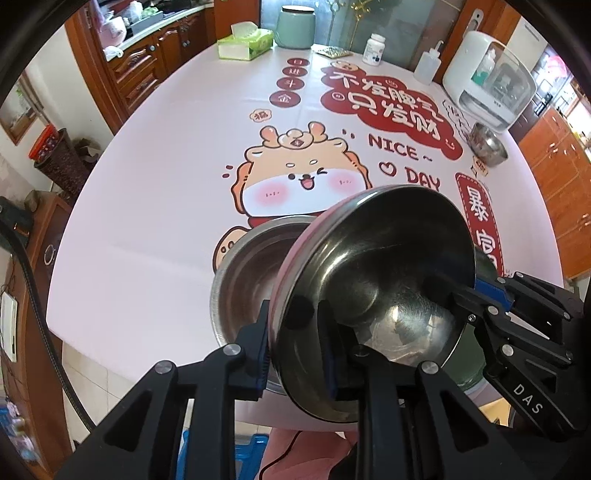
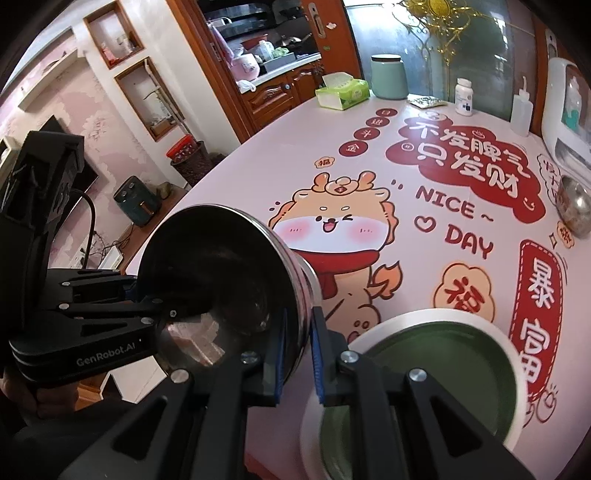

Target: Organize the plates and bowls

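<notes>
A tilted steel bowl (image 1: 376, 295) is held in the air between both grippers. My left gripper (image 1: 295, 350) is shut on its near rim. My right gripper (image 1: 469, 295) comes in from the right and is shut on the opposite rim. In the right wrist view the same steel bowl (image 2: 221, 291) is clamped at its rim by my right gripper (image 2: 297, 354), with the left gripper (image 2: 162, 314) reaching in from the left. A second steel bowl (image 1: 247, 280) sits on the table just behind it. A green plate with a white rim (image 2: 443, 376) lies at the near right.
A small steel bowl (image 1: 487, 144) stands at the right by a white appliance (image 1: 487, 81). A tissue box (image 1: 243, 42), green jar (image 1: 295, 27), pill bottle (image 1: 373, 48) and squeeze bottle (image 1: 428, 62) line the far edge of the table (image 1: 155, 206).
</notes>
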Demonstrator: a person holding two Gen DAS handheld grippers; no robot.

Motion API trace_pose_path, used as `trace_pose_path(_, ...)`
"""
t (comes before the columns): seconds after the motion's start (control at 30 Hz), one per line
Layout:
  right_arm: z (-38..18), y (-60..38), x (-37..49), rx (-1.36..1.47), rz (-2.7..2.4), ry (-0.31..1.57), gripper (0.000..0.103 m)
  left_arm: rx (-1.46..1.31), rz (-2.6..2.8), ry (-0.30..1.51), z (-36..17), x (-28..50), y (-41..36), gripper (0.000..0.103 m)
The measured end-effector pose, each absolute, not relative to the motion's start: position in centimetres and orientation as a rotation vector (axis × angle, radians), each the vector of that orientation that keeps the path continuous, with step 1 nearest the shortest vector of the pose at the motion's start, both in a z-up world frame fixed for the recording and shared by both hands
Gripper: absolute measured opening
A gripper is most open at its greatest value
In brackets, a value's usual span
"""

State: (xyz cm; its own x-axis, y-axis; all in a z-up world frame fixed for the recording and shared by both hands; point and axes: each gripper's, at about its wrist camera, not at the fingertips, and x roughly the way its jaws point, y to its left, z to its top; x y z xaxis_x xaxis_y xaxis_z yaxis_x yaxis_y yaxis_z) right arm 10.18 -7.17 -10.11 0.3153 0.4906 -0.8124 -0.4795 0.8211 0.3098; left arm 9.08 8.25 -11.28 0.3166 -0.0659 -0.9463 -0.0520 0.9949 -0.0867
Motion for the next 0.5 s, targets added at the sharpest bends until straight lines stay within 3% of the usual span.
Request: trace_pose_path(0.5,-12.2,-5.0,10.0,0.055,0.519,1.126,0.015,-0.021,-0.124,1.328,-13.5,10.4,9.9,0.022)
